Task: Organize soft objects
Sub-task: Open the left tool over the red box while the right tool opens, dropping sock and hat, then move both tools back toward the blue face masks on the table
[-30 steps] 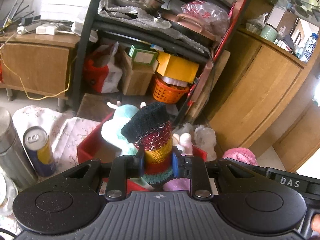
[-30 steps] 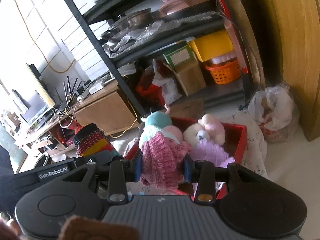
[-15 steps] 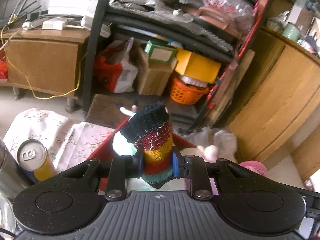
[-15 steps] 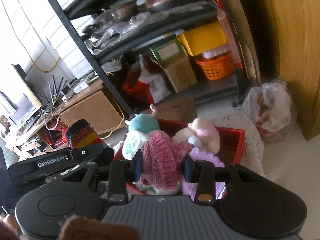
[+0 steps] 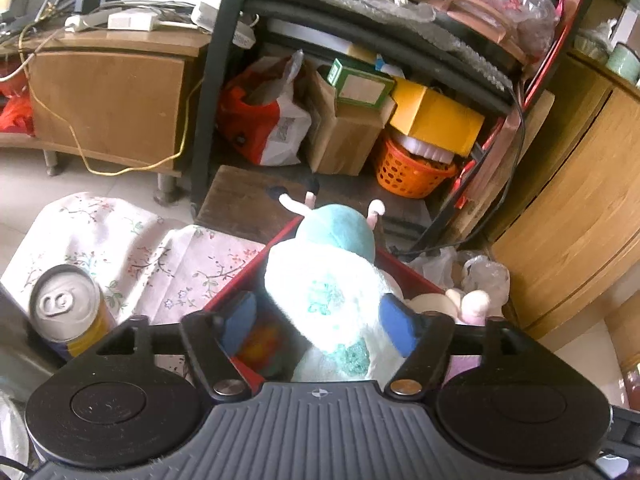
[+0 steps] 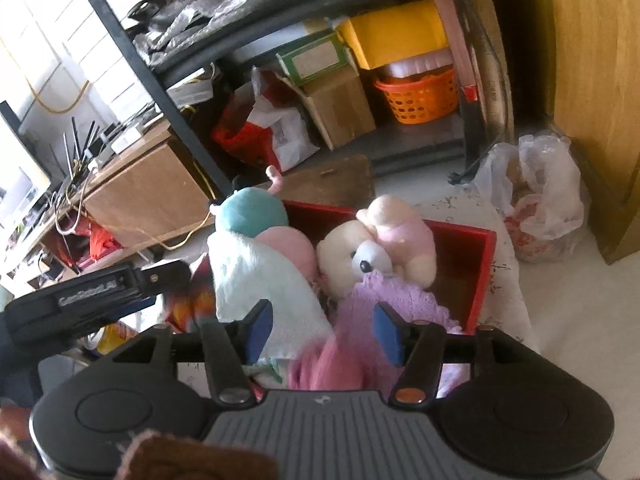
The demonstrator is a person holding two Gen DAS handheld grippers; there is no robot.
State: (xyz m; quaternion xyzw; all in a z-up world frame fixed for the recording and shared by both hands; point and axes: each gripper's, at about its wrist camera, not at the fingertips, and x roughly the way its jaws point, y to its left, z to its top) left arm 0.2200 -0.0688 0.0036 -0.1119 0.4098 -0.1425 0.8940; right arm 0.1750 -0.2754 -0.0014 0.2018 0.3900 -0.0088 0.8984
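Now both the left gripper (image 5: 316,322) and the right gripper (image 6: 322,330) hang wide open, holding nothing, over the red box (image 6: 480,268) of soft toys (image 6: 376,248).

A cluttered home storage corner was shown. A black metal shelf (image 5: 216,80) held cardboard boxes (image 5: 344,136), an orange basket (image 5: 408,172) and, apparently, cookware, beside a wooden cabinet (image 5: 568,184).
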